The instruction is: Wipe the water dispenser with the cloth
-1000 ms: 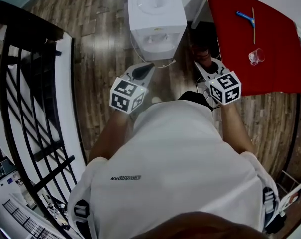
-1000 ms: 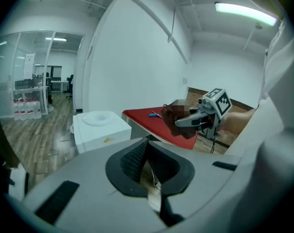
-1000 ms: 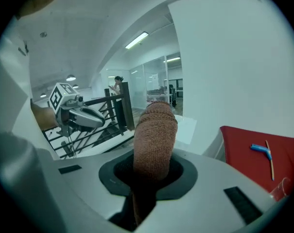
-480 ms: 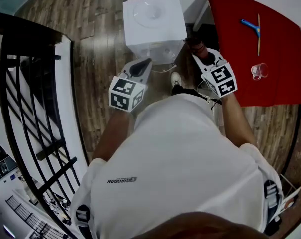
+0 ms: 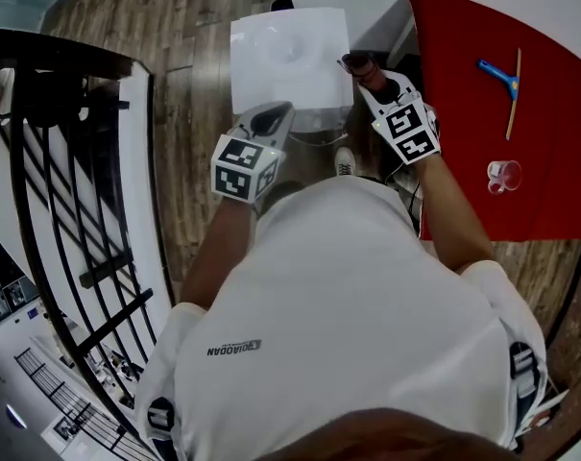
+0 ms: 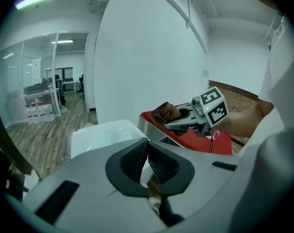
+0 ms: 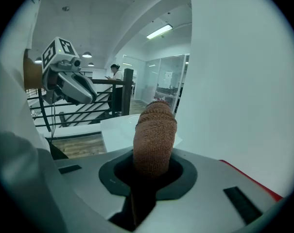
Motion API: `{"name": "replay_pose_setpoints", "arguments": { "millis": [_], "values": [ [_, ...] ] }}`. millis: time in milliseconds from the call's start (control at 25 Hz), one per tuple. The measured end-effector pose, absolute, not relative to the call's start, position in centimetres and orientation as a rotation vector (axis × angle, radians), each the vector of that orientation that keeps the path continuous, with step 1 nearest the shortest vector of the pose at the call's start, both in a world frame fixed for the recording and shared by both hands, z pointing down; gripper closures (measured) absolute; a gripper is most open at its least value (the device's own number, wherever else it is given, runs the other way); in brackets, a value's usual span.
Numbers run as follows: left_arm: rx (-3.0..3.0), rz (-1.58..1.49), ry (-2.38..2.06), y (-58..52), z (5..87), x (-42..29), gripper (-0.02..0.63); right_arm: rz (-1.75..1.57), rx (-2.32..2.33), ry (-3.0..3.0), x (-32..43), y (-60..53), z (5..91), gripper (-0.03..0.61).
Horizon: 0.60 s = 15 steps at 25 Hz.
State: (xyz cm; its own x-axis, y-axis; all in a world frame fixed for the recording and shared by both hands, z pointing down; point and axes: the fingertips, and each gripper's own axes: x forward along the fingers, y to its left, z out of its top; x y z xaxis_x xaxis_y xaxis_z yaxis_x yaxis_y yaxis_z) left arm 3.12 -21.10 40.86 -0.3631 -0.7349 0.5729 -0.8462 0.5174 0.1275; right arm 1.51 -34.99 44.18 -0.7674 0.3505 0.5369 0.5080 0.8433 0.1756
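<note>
At 12 o'clock, water dispenser point(image 5: 288, 56): stood white.
Right gripper point(image 5: 364, 71): jaws clamped brown cloth point(image 5: 354, 63), at dispenser's 3 o'clock.
Left gripper point(image 5: 281, 112): jaws closed, empty, at 6 o'clock.

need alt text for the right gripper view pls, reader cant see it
The right gripper is clamped on a bunched brown cloth that sticks up in the centre, with the white top of a water dispenser behind it. The left gripper hangs at upper left before a black railing, and a white wall fills the right.
</note>
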Motion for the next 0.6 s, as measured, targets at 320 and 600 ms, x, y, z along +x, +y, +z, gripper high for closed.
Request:
{"name": "replay_pose_setpoints", "arguments": {
  "millis": [320, 600],
  "values": [
    [1.213, 0.289, -2.159, -21.9, 41.6, 1.6, 0.621, -0.700, -0.624, -2.433, -6.9, -38.2, 47.1, 0.528],
    [1.204, 0.284, -2.109, -21.8, 42.5, 0.3, 0.621, -0.870, -0.618, -2.338, -15.1, -39.3, 49.2, 0.528]
  ]
}}
